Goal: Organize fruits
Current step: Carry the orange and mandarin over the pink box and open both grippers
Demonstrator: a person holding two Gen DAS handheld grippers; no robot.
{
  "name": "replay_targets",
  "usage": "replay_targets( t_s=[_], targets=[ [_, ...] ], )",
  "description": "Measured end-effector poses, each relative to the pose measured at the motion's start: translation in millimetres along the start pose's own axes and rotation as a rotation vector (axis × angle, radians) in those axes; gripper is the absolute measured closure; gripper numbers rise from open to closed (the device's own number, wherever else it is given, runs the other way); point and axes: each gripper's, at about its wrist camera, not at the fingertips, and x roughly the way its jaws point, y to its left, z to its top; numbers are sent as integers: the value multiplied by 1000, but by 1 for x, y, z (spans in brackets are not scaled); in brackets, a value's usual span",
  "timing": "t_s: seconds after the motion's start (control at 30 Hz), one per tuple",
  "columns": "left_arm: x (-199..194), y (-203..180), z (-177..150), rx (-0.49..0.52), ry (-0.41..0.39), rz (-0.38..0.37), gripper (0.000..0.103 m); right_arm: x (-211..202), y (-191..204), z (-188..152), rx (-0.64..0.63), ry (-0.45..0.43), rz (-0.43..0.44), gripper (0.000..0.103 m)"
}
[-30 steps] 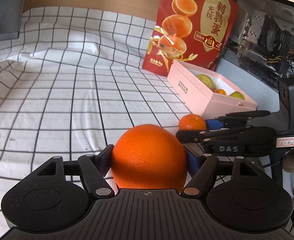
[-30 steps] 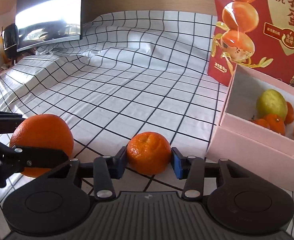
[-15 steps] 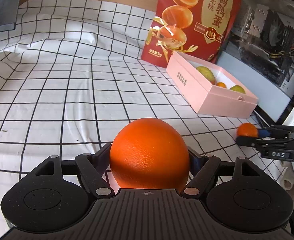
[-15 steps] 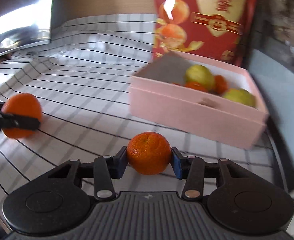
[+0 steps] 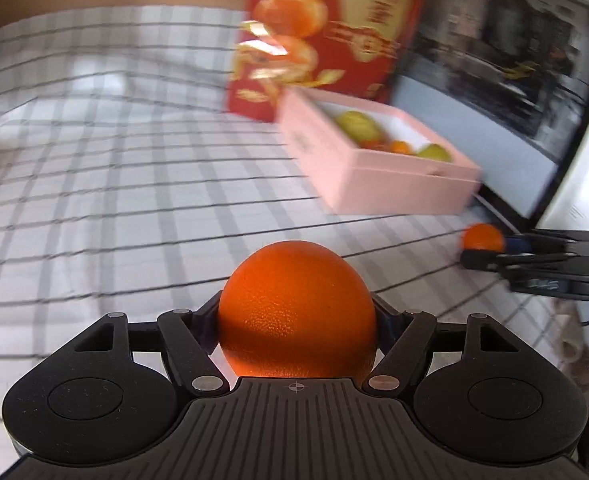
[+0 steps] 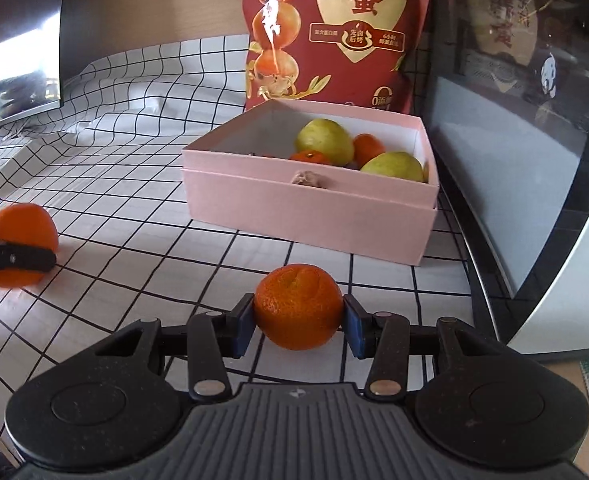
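Firmly, the left claw [image 5: 296,316] grips a big glossy orange [image 5: 296,308]; the right claw [image 6: 298,322] clamps a dimpled mandarin [image 6: 298,306].

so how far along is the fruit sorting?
Done: two green fruits and some small oranges already sit in the pink box. In hand: left gripper holds a large orange; right gripper holds a mandarin. Left: both must go in the box.

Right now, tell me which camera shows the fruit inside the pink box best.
The right wrist view. It is sharp and looks into the pink box, showing two green fruits and small oranges along the far wall. The left wrist view is motion-blurred, and the box's near wall hides most of the fruit.
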Motion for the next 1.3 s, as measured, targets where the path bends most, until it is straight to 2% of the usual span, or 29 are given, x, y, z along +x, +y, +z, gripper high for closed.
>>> replay_targets(
  t_s=[0.13,0.23,0.37,0.47,0.6,0.7,0.8,0.9,0.93,1.0,1.13,1.3],
  targets=[
    [12,-40,22,42,-57,-54,26,0,0,-4,6,5,-1,58],
    [20,-70,57,70,-139,-52,26,-3,-1,-5,3,1,-2,58],
    [26,-101,106,141,-276,48,26,-10,-4,7,-7,-32,-18,58],
    [36,-110,139,161,-328,116,26,-15,-6,15,-19,-63,-31,58],
    [61,-108,171,116,-302,143,26,-17,-10,23,-17,-85,-33,58],
    [97,-100,187,87,-248,155,26,-17,-11,25,-19,-96,-31,58],
    [138,-87,189,62,-133,136,26,-16,-10,23,-26,-99,-26,58],
    [179,-73,181,34,47,113,26,-15,-10,19,-24,-96,-18,58],
    [183,-73,177,62,43,112,26,-15,-11,18,-23,-94,-15,58],
    [182,-82,171,138,-20,143,26,-14,-13,16,-22,-88,-11,58],
    [175,-68,174,53,-58,76,28,-10,-16,16,-14,-75,-13,58],
    [114,-45,170,-38,-267,-13,29,-13,-15,15,-9,-82,-5,58]
  ],
)
